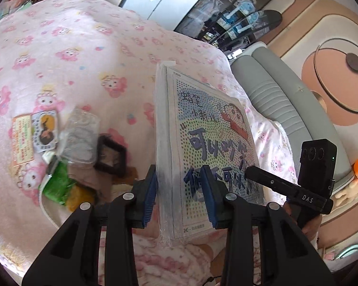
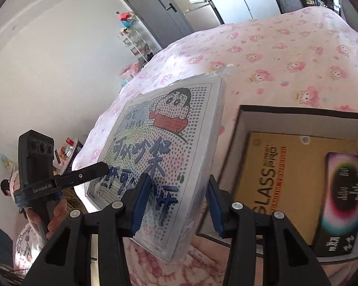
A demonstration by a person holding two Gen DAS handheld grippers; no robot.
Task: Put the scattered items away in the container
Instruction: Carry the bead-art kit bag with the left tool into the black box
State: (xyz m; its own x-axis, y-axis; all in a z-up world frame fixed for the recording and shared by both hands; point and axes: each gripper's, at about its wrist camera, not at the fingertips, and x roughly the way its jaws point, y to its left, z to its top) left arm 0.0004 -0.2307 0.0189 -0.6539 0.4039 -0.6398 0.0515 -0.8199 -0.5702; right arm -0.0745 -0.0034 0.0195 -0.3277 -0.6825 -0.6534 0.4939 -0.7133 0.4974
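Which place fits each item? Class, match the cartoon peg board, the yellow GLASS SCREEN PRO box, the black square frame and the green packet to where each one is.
Items:
1. cartoon peg board
2. yellow GLASS SCREEN PRO box
3. black square frame
4. green packet

Places:
A. flat inside the black container
B. on the pink blanket, nearest the left gripper
C. upright, clamped by the left gripper and right gripper
D. on the pink blanket, beside a clear plastic bag

Pairs: 1-C, 2-A, 3-D, 4-B

Pink cartoon-print blanket (image 1: 71, 47), dotted multicolour panel (image 1: 207, 143)
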